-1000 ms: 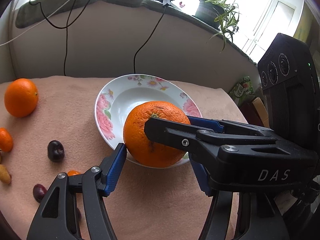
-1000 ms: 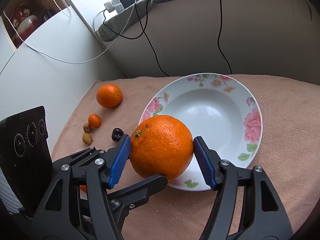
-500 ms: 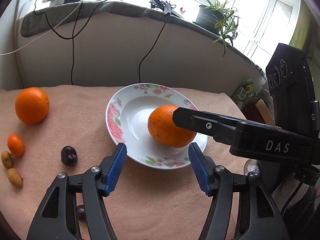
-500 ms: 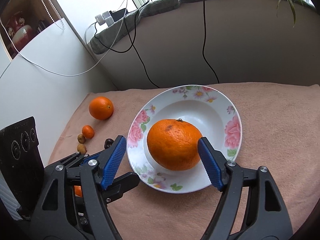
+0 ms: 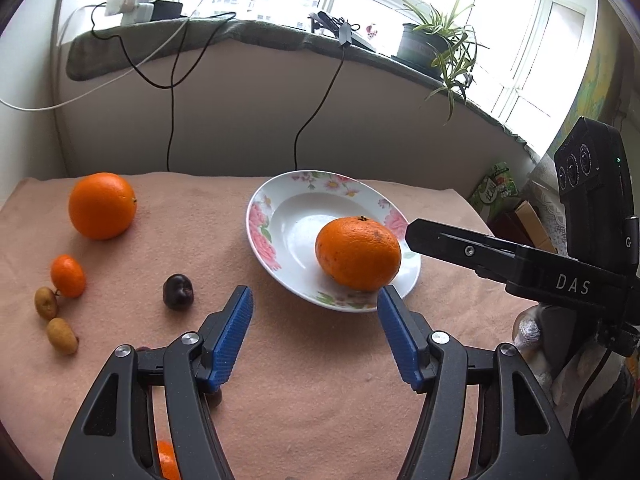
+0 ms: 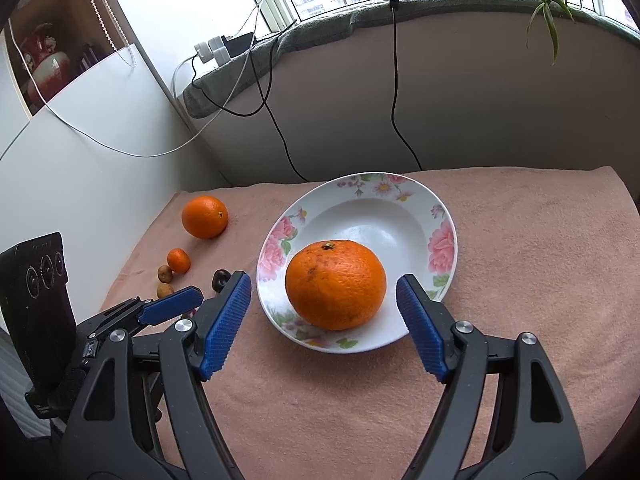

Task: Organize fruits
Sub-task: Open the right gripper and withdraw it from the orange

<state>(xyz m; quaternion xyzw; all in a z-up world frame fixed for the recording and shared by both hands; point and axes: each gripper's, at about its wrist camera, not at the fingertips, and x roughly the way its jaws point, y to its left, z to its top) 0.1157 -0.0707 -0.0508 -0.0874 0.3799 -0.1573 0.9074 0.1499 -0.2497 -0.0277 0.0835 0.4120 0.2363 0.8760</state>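
Tools angle down over the worktop: right tool point(image 6: 324, 304) and left tool point(image 5: 316, 316) both gape wide, empty. Large orange point(image 6: 335, 284) sits alone in the floral plate point(image 6: 416, 220).

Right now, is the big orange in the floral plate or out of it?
In. The big orange rests inside the floral plate, and both blue pads of the right gripper stand clear of it.

Orange point(image 5: 357, 254) in plate point(image 5: 280, 216); left claw point(image 5: 314, 312) empty.

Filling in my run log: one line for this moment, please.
large orange resting in floral plate | right gripper open, empty | left gripper open, empty
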